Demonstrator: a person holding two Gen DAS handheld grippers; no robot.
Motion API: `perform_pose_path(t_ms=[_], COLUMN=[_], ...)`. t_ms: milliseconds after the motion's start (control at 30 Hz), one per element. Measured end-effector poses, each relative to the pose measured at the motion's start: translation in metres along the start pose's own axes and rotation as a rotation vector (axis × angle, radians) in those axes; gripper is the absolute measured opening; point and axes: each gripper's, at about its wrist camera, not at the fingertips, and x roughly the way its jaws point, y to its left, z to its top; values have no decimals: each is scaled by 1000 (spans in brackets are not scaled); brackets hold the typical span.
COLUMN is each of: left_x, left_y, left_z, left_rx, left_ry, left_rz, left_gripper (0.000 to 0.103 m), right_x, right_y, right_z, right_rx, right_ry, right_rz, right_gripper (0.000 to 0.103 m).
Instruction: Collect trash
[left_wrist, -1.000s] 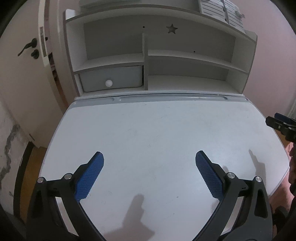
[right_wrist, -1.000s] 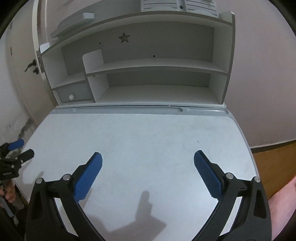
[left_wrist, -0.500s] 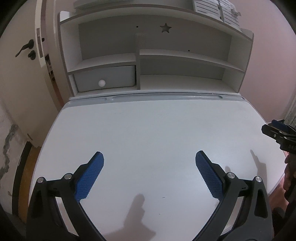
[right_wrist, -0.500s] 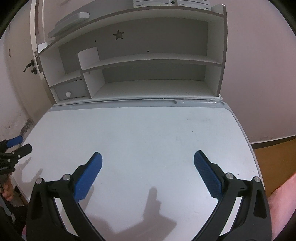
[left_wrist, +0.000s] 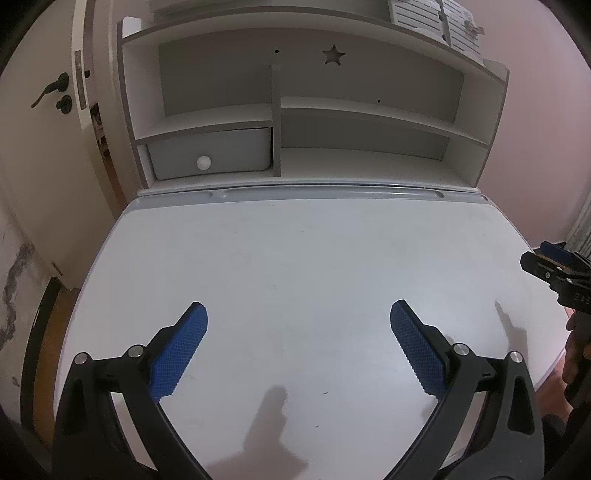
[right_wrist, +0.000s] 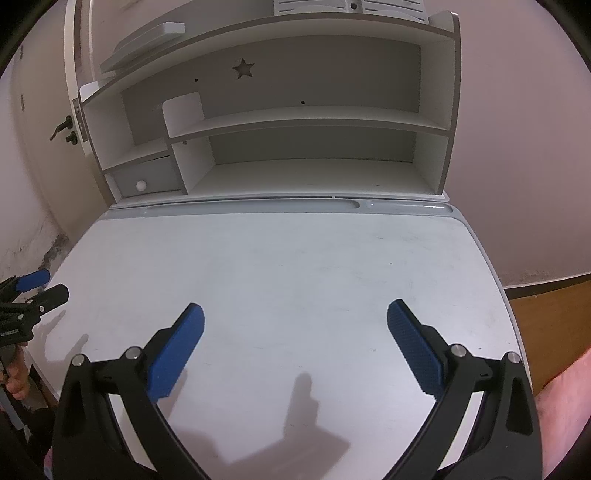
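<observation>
White desktop (left_wrist: 295, 258), bare surface from the left rim across to the right rim; grey pen groove (left_wrist: 332, 192) along the back edge, shelf unit (left_wrist: 295, 110) behind it with a closed drawer (left_wrist: 210, 153) at its lower left. No trash shows in either view. Left gripper (left_wrist: 298, 345) over the near edge, blue pads (left_wrist: 177, 354) spread wide, holding nothing. Right gripper (right_wrist: 295, 347) likewise wide apart, empty, touching nothing.

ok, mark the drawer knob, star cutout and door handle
drawer knob (left_wrist: 204, 161), left wrist view, centre of the white ball.
star cutout (right_wrist: 243, 68), right wrist view, middle of the hole.
door handle (left_wrist: 50, 88), left wrist view, on the dark lever.
</observation>
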Motion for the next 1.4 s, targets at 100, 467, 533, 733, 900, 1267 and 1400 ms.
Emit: perform_pose_path(t_ms=[100, 467, 533, 733, 900, 1267, 1400], left_x=[1, 1, 1, 0, 0, 1, 1], left_y=[0, -2, -3, -4, -6, -6, -6], left_z=[0, -3, -4, -4, -5, -6, -6], left_rx=[1, 1, 1, 2, 4, 5, 5], left_ry=[6, 13, 15, 15, 17, 14, 12], left_rz=[1, 3, 3, 3, 3, 3, 1], left_gripper=[96, 96, 96, 96, 96, 96, 96], right_x=[-1, -1, -1, -2, -2, -3, -2], right_y=[2, 1, 1, 2, 2, 3, 3], right_z=[0, 0, 0, 0, 0, 0, 0], right_rx=[-5, -5, -4, -6, -7, -10, -6], right_ry=[-2, -4, -3, -4, -4, -5, -7], right_rz=[0, 2, 1, 2, 1, 2, 2], right_gripper=[96, 96, 96, 96, 96, 96, 96])
